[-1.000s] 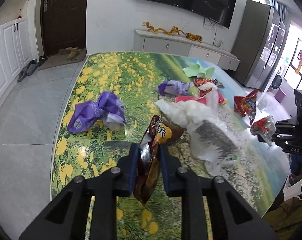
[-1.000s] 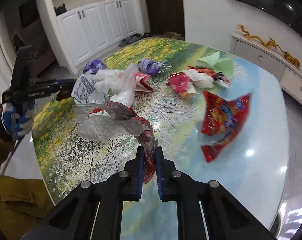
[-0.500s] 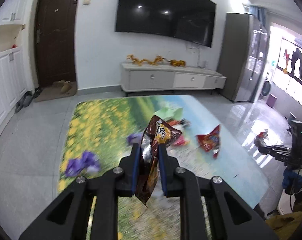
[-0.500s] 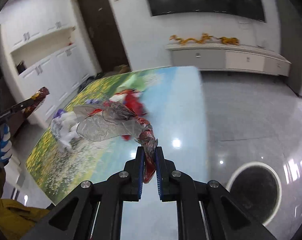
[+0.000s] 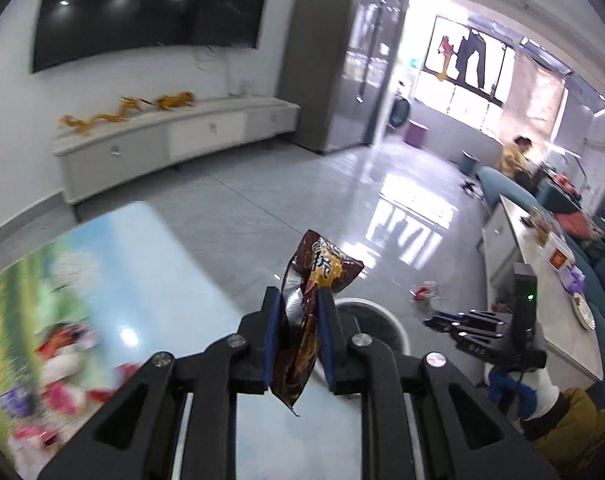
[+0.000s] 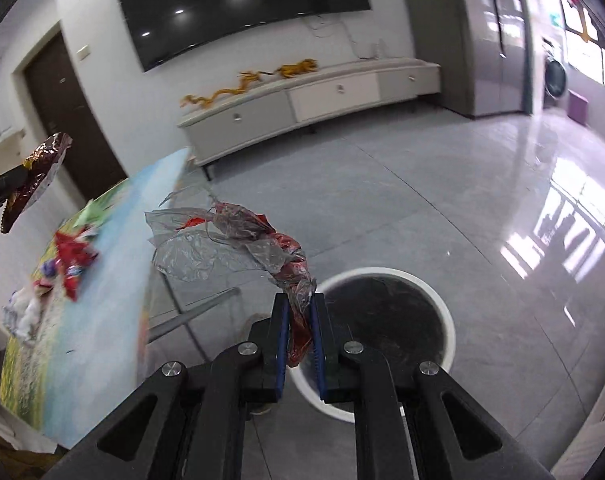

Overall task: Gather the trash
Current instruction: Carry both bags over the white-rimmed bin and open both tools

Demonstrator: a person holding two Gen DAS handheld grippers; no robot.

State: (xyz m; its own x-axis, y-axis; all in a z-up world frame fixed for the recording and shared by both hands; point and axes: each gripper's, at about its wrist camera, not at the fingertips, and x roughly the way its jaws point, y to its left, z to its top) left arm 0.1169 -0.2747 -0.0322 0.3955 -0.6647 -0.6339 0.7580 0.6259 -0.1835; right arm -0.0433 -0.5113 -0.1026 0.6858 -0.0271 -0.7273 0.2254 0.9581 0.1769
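We carry one trash item per gripper toward the bin. The left gripper (image 5: 298,334) is clamped on a brown snack wrapper (image 5: 314,304); the wrapper stands up between the blue pads w/ its tail hanging below. The right gripper (image 6: 300,330) is clamped on a crumpled clear-and-red plastic wrapper (image 6: 238,240); most of that film trails loose to the left, beyond the pads. The white-rimmed bin (image 6: 386,320) sits on the floor, right of the table (image 6: 102,300), just past the right gripper's tips. In the left wrist view only part of the bin rim (image 5: 382,314) shows behind the fingers. More wrappers (image 6: 72,258) remain on the table.

Risks from here, in our judgement:
- The loose film may catch air on release and drift outside the rim.
- The left gripper looks nearer the table than the bin opening; an early release would drop the snack wrapper on the table edge or floor.
- Both grippers converging over one opening may collide.
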